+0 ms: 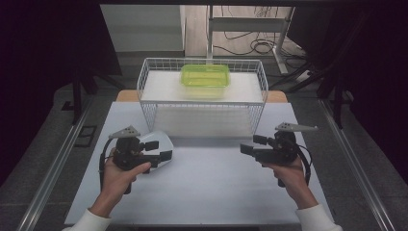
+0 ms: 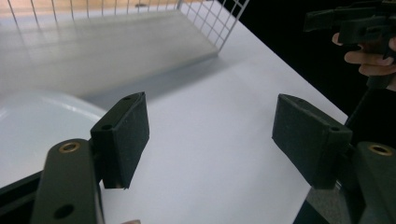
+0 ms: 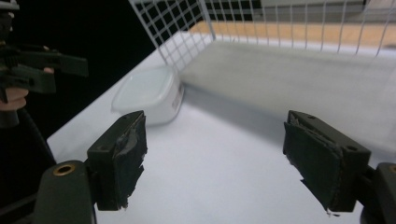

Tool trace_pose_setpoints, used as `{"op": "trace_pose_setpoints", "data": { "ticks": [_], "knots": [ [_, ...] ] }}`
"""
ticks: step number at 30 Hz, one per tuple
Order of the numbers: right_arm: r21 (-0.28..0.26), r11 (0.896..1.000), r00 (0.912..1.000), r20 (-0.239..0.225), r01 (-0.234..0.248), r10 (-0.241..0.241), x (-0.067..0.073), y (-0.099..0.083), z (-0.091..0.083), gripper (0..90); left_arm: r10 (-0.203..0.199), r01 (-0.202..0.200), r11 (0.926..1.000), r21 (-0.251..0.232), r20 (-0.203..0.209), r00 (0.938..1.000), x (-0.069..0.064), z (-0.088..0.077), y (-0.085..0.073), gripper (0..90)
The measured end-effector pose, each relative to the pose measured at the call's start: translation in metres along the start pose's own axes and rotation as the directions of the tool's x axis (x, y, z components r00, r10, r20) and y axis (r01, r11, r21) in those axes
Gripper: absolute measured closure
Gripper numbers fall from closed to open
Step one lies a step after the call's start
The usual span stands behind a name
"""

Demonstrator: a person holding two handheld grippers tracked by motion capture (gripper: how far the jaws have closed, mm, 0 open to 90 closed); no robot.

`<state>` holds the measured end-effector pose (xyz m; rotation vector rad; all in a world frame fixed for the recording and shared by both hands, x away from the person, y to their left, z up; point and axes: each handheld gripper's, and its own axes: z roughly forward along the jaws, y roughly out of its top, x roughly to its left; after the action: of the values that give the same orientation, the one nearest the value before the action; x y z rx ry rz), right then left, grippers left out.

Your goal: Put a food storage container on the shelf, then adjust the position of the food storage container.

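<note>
Both grippers hold nothing, jaws spread wide, and the white tub (image 1: 161,144) sits just in front of the rack (image 1: 202,103), right beside the left gripper (image 1: 159,150) and well apart from the right gripper (image 1: 249,144).

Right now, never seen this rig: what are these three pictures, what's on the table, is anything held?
No robot here: a person holds a hand-held two-jaw tool in each hand. The high view looks down on the table: the left gripper and the right gripper. The other two pictures come from cameras riding on each gripper, looking out between its own black fingers. On the table stands a white wire basket with a green lidded container on top. A white lidded container lies beside the left gripper. Both grippers are open with nothing between the fingers, so nothing is held.
</note>
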<state>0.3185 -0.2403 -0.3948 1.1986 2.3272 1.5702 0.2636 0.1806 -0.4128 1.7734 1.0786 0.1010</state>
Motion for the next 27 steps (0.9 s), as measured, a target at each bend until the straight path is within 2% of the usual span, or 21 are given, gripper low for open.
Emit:
{"op": "trace_pose_setpoints", "data": {
  "ticks": [1, 5, 9, 13, 19, 27],
  "knots": [
    [0.008, 1.000, 1.0000, 0.005, 0.001, -0.001, 0.000, -0.007, 0.001, 22.1, -0.003, 0.003, 1.0000, -0.002, -0.003, 1.0000, 0.001, 0.000, -0.004, 27.1],
    [0.060, 0.998, 0.9998, 0.019, -0.010, 0.009, -0.002, -0.027, 0.011, 22.2, -0.005, 0.006, 0.9988, 0.048, -0.018, 0.9998, 0.004, 0.008, -0.019, 27.7],
    [0.110, 0.994, 0.9993, 0.036, -0.001, -0.003, -0.004, -0.038, 0.025, 22.2, -0.017, 0.018, 0.9973, 0.071, -0.025, 0.9996, 0.006, 0.014, -0.025, 27.7],
    [0.114, 0.993, 0.9985, 0.053, 0.005, -0.011, -0.006, -0.041, 0.028, 22.3, -0.003, 0.006, 0.9959, 0.090, -0.033, 0.9995, 0.006, 0.018, -0.028, 27.7],
    [0.109, 0.994, 0.9985, 0.055, 0.001, -0.007, -0.007, -0.041, 0.026, 22.2, -0.007, 0.012, 0.9943, 0.106, -0.044, 0.9990, 0.009, 0.019, -0.030, 27.8],
    [0.110, 0.994, 0.9980, 0.063, 0.002, -0.009, -0.009, -0.042, 0.024, 22.2, -0.004, 0.011, 0.9946, 0.104, -0.063, 0.9980, 0.014, 0.016, -0.029, 27.7]
  ]
}}
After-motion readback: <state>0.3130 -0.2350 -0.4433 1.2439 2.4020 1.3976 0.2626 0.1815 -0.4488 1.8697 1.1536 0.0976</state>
